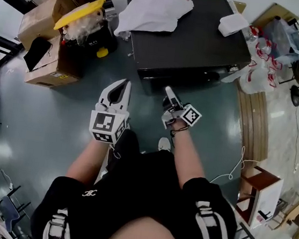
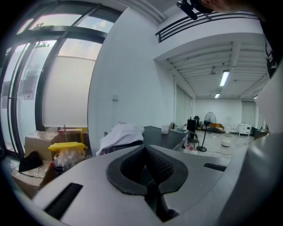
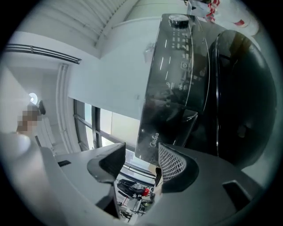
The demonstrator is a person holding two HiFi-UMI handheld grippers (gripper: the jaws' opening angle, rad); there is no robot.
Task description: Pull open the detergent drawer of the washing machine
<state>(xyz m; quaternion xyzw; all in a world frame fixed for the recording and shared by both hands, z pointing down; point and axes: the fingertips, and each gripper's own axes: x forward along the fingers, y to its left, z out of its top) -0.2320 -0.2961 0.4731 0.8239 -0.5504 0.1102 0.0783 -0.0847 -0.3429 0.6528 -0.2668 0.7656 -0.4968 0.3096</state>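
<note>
the head view looks down on the black top of the washing machine [image 1: 191, 40] in the upper middle of the frame, with a white cloth [image 1: 152, 8] heaped on its upper left corner; its front face does not show there. the right gripper view does show that front, turned sideways: the glossy control strip runs down the middle, the round dark door fills the right side, and the detergent drawer [image 3: 166, 123], a black panel with a logo, sits just above the claw. whether the drawer is out at all i cannot tell.

the right gripper [image 3: 139, 163] has its claw spread, with nothing between the pads. the left gripper [image 2: 146, 159] has its claw pressed together on nothing. its view looks over the machine top towards the cloth and a floor fan [image 2: 207, 128] far off at the right.

in the head view both grippers, left [image 1: 122, 86] and right [image 1: 170, 94], sit just below the machine's front edge, apart from it. cardboard boxes [image 1: 48, 17] and a yellow-lidded bin [image 1: 81, 13] crowd the upper left, plastic bags [image 1: 259, 59] the upper right. bare floor lies between the claws and the machine and widely at the left. a wooden stool [image 1: 260, 189] stands at the lower right.
</note>
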